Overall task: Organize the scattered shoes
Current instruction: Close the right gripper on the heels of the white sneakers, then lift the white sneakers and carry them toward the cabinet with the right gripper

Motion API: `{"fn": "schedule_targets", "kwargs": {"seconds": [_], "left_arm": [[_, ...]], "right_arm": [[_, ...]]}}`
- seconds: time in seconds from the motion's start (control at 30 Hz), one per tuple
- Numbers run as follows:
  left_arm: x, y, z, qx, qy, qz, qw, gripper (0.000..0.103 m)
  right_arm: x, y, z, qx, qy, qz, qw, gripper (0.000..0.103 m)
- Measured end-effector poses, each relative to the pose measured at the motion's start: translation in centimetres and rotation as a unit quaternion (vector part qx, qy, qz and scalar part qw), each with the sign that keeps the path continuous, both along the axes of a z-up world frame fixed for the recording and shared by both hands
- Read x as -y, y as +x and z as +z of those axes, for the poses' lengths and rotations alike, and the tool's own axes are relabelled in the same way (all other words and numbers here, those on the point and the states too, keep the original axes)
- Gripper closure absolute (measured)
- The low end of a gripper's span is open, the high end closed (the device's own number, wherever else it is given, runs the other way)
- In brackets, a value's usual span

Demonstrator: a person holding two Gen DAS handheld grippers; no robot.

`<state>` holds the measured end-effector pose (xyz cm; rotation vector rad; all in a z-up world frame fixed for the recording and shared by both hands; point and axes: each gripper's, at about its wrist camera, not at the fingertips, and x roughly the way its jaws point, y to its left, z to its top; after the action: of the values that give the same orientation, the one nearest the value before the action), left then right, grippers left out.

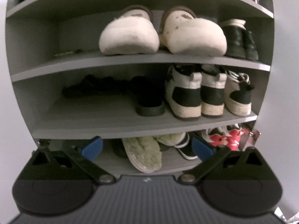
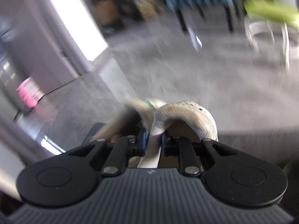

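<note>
In the left wrist view a grey shoe rack (image 1: 142, 60) fills the frame. Its upper shelf holds two cream fluffy slippers (image 1: 130, 35) and black shoes (image 1: 239, 39). The middle shelf carries black slippers (image 1: 149, 97) and white-and-black sneakers (image 1: 186, 95). On the bottom shelf lie a pale green fuzzy slipper (image 1: 143, 153) and red-and-white shoes (image 1: 228, 138). My left gripper (image 1: 147, 146) is open in front of the bottom shelf, holding nothing. In the blurred right wrist view my right gripper (image 2: 153, 143) is shut on the collars of a pair of cream-white shoes (image 2: 185, 112), above a grey floor.
The right wrist view shows a grey floor (image 2: 186, 74), a pink container (image 2: 29, 91) at the left by a wall, dark chair legs (image 2: 183, 22) with a teal seat at the back, and a white frame (image 2: 267, 35) at the far right. All of it is motion-blurred.
</note>
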<state>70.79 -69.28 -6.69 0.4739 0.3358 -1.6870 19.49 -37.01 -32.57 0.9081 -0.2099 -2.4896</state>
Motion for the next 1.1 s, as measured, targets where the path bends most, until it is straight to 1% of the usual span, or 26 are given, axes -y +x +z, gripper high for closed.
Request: {"fn": "schedule_targets", "kwargs": {"seconds": [0.03,0.1,0.17,0.23,0.3,0.33,0.43,0.5,0.53,0.57,0.63,0.73,0.83,0.9,0.97,1.03,1.1], "left_arm": [[0.1,-0.1,0.0,-0.002,0.002,-0.001,1.0,0.0],[0.3,-0.4,-0.1,-0.011,0.015,-0.006,0.9998,0.0],[0.5,-0.6,-0.2,-0.02,0.024,-0.009,0.9995,0.0],[0.4,-1.1,-0.3,-0.027,0.033,-0.015,0.999,0.0],[0.2,-1.4,-0.4,-0.025,0.035,-0.02,0.9989,0.0],[0.0,-1.5,-0.4,-0.023,0.036,-0.023,0.9988,0.0],[-0.5,-1.6,-0.3,-0.02,0.035,-0.025,0.9989,0.0],[-0.9,-1.6,-0.2,-0.017,0.033,-0.021,0.9991,0.0],[-0.9,-1.6,-0.1,-0.017,0.033,-0.02,0.9991,0.0],[-1.2,-1.7,-0.1,-0.011,0.031,-0.018,0.9993,0.0],[-1.7,-1.9,-0.1,0.004,0.023,-0.015,0.9996,0.0],[-2.4,-2.2,-0.3,0.024,0.015,-0.012,0.9995,0.0],[-2.8,-2.3,-0.6,0.022,0.028,-0.017,0.9992,0.0],[-3.0,-2.3,-0.6,0.023,0.029,-0.021,0.9991,0.0],[-3.3,-2.2,-0.4,0.023,0.026,-0.022,0.9992,0.0],[-3.4,-2.0,0.1,0.017,0.022,-0.021,0.9994,0.0],[-3.6,-1.7,0.7,0.007,0.017,-0.02,0.9996,0.0]], "right_arm": [[-0.4,0.1,0.5,-0.005,0.008,0.011,1.0,0.085],[-1.4,-1.1,0.9,0.008,0.023,0.017,1.0,0.085],[-2.5,-3.9,0.3,0.053,0.013,-0.023,0.998,0.085],[-3.4,-6.2,-0.3,0.101,0.002,-0.055,0.993,0.085],[-3.9,-8.3,-1.1,0.139,0.008,-0.08,0.987,0.084],[-4.2,-9.6,-1.6,0.163,0.013,-0.093,0.982,0.083],[-5.8,-13.8,-4.9,0.249,0.019,-0.133,0.959,0.083],[-6.5,-15.4,-8.0,0.309,0.027,-0.127,0.942,0.082],[-6.7,-15.6,-9.3,0.34,0.026,-0.115,0.933,0.082],[-6.5,-15.5,-10.1,0.362,0.023,-0.094,0.927,0.082],[-5.5,-14.4,-10.6,0.385,0.011,-0.049,0.921,0.084],[-3.3,-11.6,-10.3,0.402,0.002,0.002,0.916,0.084],[0.1,-6.5,-9.9,0.414,0.018,0.065,0.908,0.084],[2.4,-3.1,-9.7,0.422,0.029,0.106,0.9,0.084],[4.6,0.1,-9.5,0.426,0.041,0.15,0.891,0.084],[7.1,3.0,-9.1,0.422,0.067,0.207,0.88,0.084],[10.7,7.2,-9.1,0.413,0.111,0.284,0.858,0.084]]}}
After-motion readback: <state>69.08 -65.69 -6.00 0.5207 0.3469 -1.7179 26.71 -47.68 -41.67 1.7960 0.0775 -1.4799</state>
